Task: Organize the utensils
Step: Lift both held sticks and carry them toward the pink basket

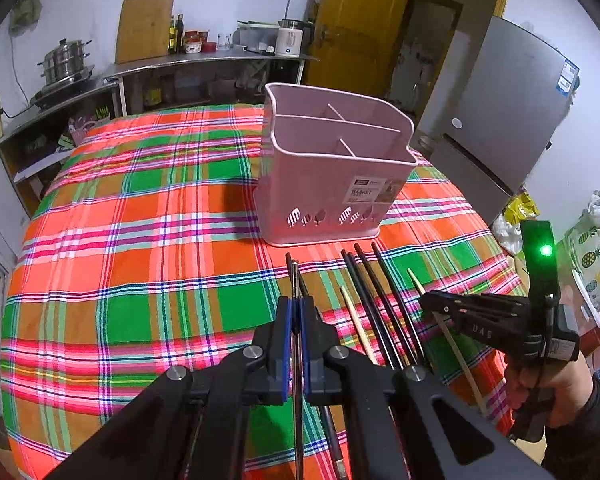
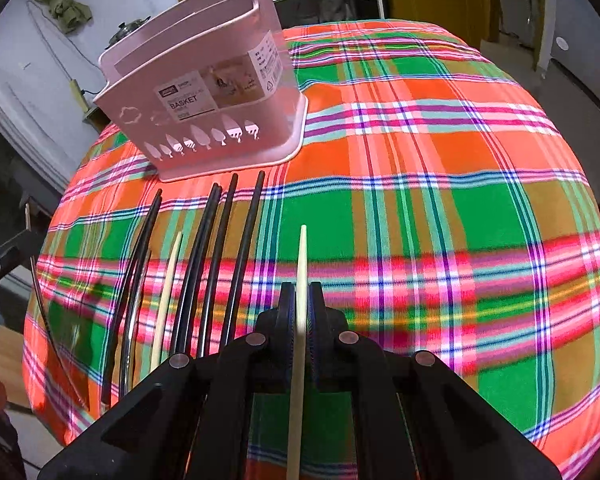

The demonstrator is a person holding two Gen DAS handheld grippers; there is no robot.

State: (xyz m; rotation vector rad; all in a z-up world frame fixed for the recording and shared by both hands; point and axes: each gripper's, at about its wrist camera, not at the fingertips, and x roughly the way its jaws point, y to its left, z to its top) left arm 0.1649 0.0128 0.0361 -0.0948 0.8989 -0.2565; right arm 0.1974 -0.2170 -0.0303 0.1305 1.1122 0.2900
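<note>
A pink divided utensil basket (image 1: 332, 184) (image 2: 204, 92) stands on the plaid tablecloth, with nothing visible in its compartments. In front of it lie several black chopsticks (image 1: 380, 300) (image 2: 208, 260) and a pale wooden chopstick (image 1: 358, 324) (image 2: 168, 292). My left gripper (image 1: 296, 308) is shut on a thin metal chopstick (image 1: 295, 280) that points toward the basket. To the right of the black ones, my right gripper (image 2: 301, 304) (image 1: 432, 304) is shut on another pale wooden chopstick (image 2: 302, 256) (image 1: 456, 348), low over the cloth.
The round table (image 2: 440, 208) drops away on every side. A hand (image 1: 540, 392) holds the right gripper's handle. Behind the table are a steel counter with pots (image 1: 64, 64), a yellow door (image 1: 360, 20) and a grey fridge (image 1: 500, 112).
</note>
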